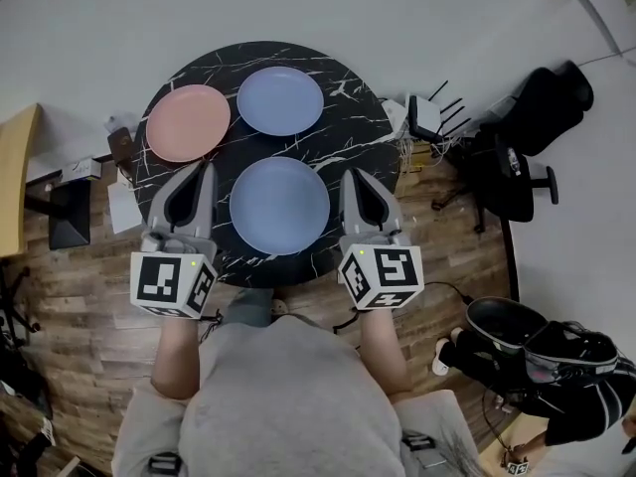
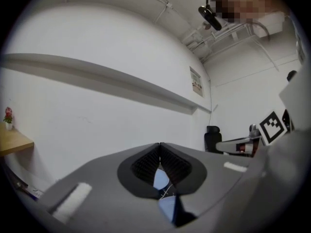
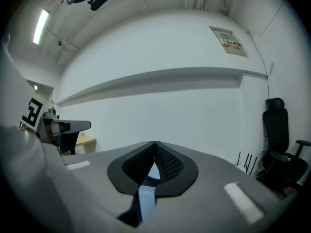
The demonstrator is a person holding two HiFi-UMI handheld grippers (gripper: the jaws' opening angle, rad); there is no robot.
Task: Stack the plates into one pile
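Three plates lie apart on a round black marble table: a pink plate at the back left, a blue plate at the back middle, and a larger blue plate at the front. My left gripper is shut and empty, just left of the front plate. My right gripper is shut and empty, just right of that plate. In both gripper views the jaws meet at the tips, with slivers of blue plate showing through the gaps below.
A white router with antennas sits by the table's right edge. A black office chair stands to the right. A wooden desk is at the far left. A white wall with a ledge fills both gripper views.
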